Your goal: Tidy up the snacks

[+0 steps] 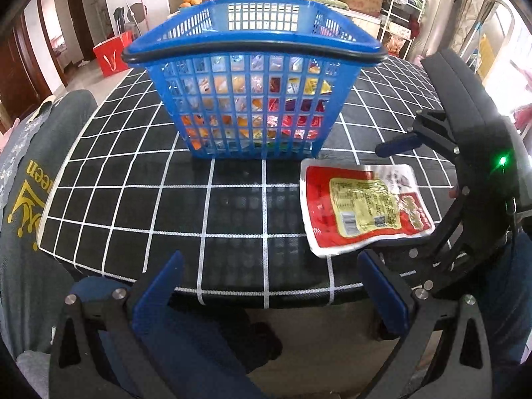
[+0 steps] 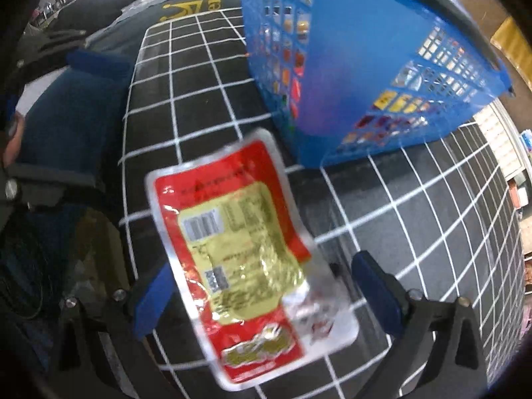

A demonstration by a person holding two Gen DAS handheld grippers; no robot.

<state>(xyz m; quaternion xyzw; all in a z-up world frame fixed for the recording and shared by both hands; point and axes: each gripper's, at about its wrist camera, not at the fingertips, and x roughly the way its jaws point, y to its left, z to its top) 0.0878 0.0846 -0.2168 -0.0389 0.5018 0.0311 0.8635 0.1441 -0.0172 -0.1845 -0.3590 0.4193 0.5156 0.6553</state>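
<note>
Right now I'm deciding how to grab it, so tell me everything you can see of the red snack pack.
The pack is a flat, glossy plastic pouch, red with silvery sealed edges, a yellow printed panel with a barcode, and a clear corner. It looks sealed and slightly wrinkled. It lies barcode side up on the checked tablecloth, just in front of the blue basket, whether touching cannot be told. The open right claw has a finger on either side of its near end; neither finger visibly presses it.

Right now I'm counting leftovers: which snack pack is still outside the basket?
The red pack with the yellow label, flat on the checked cloth beside the basket; all others are inside.
</note>
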